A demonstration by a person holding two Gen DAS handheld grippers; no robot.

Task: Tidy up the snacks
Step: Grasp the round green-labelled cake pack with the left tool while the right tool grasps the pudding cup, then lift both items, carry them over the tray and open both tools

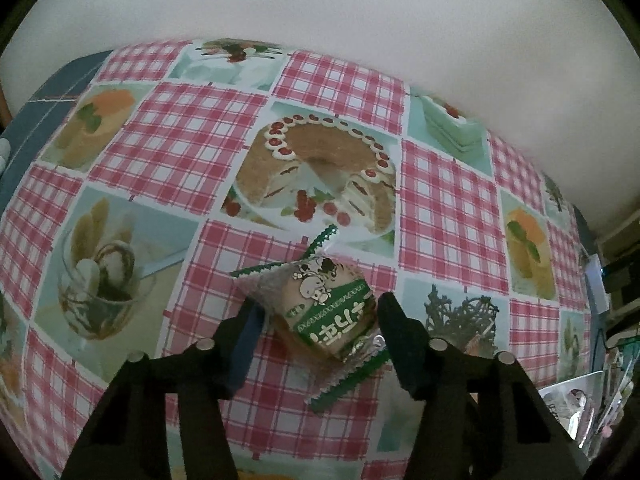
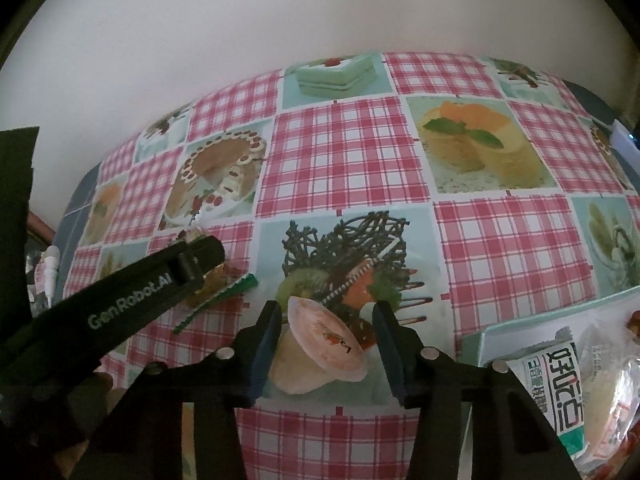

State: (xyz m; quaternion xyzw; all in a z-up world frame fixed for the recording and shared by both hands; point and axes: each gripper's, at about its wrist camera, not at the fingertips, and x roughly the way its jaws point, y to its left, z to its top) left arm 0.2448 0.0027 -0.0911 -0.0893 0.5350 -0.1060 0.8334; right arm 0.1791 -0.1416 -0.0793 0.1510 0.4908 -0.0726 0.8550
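Left wrist view: the left gripper (image 1: 316, 320) stands with its fingers apart, straddling a wrapped cake snack (image 1: 326, 310) that lies on the tablecloth (image 1: 180, 148) toward the near edge of the table. Neither pad appears to press the wrapper. The pack looks light and soft, its film slippery and crinkly; take hold across the padded body, not the serrated green end seals. Right wrist view: the right gripper (image 2: 326, 340) also has its fingers apart, a tipped jelly cup (image 2: 320, 346) lying between them near the table's front edge. The cup appears light, with thin plastic walls; grip the walls gently, clear of the foil lid. A tray (image 2: 520, 322) holding packaged snacks (image 2: 560, 384) sits at the right edge.
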